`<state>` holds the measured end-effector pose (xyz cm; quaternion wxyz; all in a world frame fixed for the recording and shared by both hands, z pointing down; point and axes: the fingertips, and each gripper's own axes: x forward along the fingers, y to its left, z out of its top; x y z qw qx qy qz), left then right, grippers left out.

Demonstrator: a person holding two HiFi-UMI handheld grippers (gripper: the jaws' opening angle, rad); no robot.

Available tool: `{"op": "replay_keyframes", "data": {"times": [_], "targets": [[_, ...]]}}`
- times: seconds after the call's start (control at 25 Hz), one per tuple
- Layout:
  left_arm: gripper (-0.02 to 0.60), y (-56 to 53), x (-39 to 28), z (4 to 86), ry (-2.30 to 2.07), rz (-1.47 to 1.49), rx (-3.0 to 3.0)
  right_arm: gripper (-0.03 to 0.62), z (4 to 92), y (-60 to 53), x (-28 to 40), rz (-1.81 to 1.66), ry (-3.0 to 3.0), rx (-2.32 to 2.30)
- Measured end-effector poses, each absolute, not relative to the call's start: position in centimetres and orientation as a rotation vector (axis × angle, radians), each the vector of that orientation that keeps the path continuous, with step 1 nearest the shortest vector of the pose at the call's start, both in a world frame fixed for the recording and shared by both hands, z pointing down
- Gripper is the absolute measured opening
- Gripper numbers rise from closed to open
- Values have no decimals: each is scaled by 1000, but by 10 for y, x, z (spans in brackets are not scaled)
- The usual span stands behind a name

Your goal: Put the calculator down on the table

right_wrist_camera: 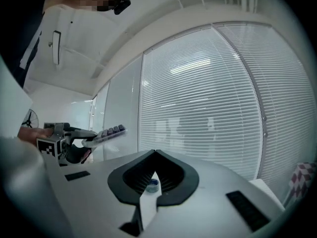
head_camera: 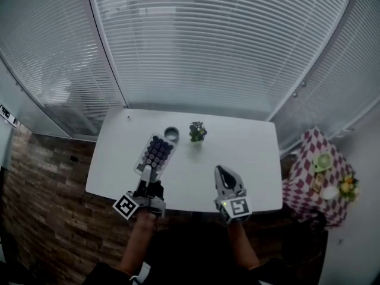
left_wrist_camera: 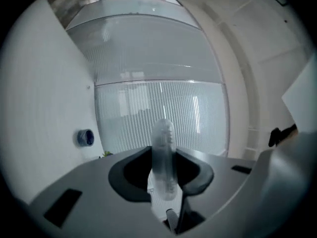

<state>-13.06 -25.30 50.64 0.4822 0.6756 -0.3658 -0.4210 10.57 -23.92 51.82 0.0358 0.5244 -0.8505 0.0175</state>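
A pale calculator with dark keys hangs over the left half of the white table, keys facing up. My left gripper is shut on its near end. In the left gripper view the calculator shows edge-on, pinched between the two dark jaws. The right gripper view shows the calculator sticking out of the left gripper, clear of the table top. My right gripper hovers over the table's near right part, its jaws shut with nothing between the fingertips.
A small grey tape roll and a tiny potted plant stand near the table's middle back. A side table with a checkered cloth carrying small items stands to the right. Slatted blinds rise behind the table.
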Motion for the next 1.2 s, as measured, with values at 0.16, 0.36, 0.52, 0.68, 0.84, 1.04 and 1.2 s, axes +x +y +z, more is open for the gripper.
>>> {"op": "replay_keyframes", "data": {"times": [0.16,0.36,0.52,0.68,0.84,1.04,1.2], "targets": [[101,-253,-128,516,-902,-995,1625,6,518,-242,103,56,-2611,1600],[101,-255,-129,515,-908,-986,1626,6,514,-248,100,58,-2599,1599],[101,-256,-131,521,-908,-1002,1599,6,513,-253,98,51,-2610,1592],[101,-261,-131,541,-955,-938,1591,6,514,-255,96,48,-2613,1578],[101,-266,-130,560,-953,-914,1576,6,515,-256,96,54,-2602,1580],[101,-275,-128,587,-970,-865,1566,6,517,-259,95,60,-2594,1583],[101,-280,-126,619,-1007,-812,1525,6,512,-258,94,24,-2593,1590]]}}
